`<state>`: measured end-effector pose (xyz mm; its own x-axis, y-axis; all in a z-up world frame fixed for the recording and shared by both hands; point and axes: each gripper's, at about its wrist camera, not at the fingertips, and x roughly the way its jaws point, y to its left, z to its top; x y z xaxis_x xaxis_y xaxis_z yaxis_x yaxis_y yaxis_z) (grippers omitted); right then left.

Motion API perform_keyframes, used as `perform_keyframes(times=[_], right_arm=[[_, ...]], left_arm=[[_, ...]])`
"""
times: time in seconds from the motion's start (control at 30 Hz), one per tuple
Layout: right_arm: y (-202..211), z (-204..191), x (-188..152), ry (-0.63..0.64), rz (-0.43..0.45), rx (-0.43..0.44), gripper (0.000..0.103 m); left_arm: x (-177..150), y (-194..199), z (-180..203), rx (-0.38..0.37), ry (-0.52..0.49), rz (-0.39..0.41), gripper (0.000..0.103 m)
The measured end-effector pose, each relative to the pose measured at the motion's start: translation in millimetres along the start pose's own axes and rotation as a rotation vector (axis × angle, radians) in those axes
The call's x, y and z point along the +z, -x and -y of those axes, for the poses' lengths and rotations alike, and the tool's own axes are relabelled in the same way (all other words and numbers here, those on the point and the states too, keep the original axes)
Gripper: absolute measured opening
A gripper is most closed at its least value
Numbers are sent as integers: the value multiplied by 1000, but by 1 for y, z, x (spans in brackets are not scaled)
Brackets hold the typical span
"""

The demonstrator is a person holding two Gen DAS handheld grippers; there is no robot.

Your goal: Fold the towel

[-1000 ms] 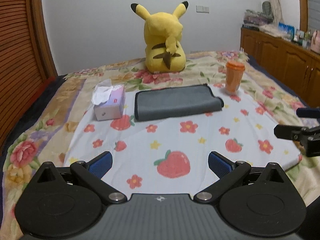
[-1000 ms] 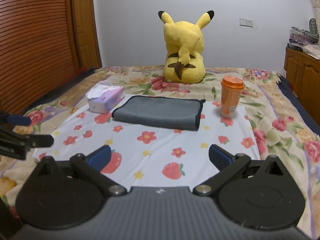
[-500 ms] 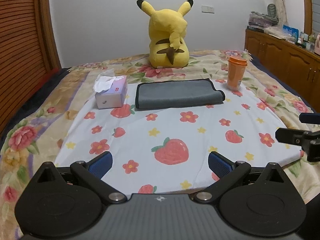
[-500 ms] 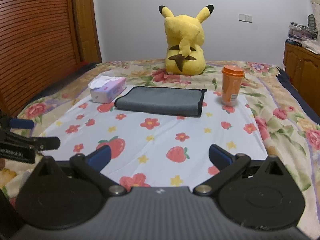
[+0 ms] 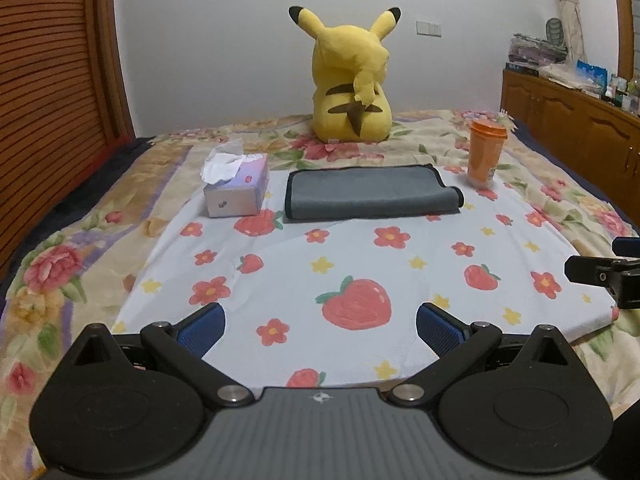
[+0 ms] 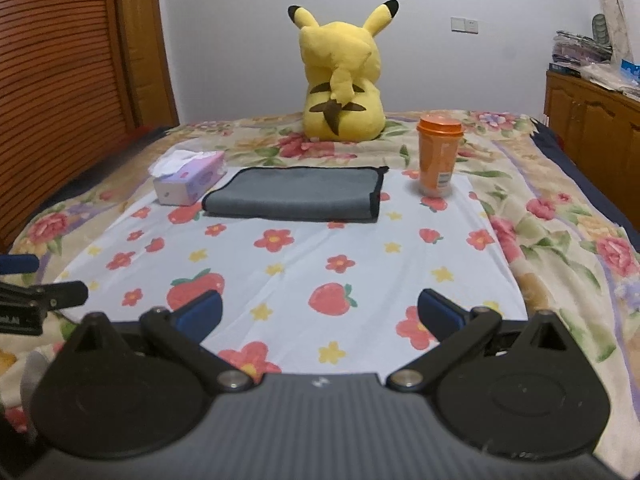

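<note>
A grey towel (image 5: 370, 192) with a dark border lies folded on the white strawberry-print cloth (image 5: 360, 264) at the far side of the bed; it also shows in the right wrist view (image 6: 296, 194). My left gripper (image 5: 320, 330) is open and empty, held well in front of the towel above the cloth's near edge. My right gripper (image 6: 320, 316) is open and empty, also well short of the towel. Each gripper shows at the edge of the other's view.
A tissue box (image 5: 236, 190) sits left of the towel and an orange cup (image 5: 486, 152) stands to its right. A yellow Pikachu plush (image 5: 350, 88) sits behind. A wooden cabinet (image 5: 580, 120) runs along the right, a slatted wooden panel (image 5: 52, 80) on the left.
Both grippers have drawn back from the towel, toward the near edge of the cloth. The towel has not moved. Both stay open.
</note>
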<state>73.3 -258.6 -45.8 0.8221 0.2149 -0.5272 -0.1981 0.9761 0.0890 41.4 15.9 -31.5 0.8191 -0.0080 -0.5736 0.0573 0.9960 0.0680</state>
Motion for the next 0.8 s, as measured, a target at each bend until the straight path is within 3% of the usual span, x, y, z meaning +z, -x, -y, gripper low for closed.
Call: perform_keyframes(times=[0.8], right_arm=[[10,9,3,-33,104,-14,103]], left_arm=[[11,20,3,-4,-9,136,103]])
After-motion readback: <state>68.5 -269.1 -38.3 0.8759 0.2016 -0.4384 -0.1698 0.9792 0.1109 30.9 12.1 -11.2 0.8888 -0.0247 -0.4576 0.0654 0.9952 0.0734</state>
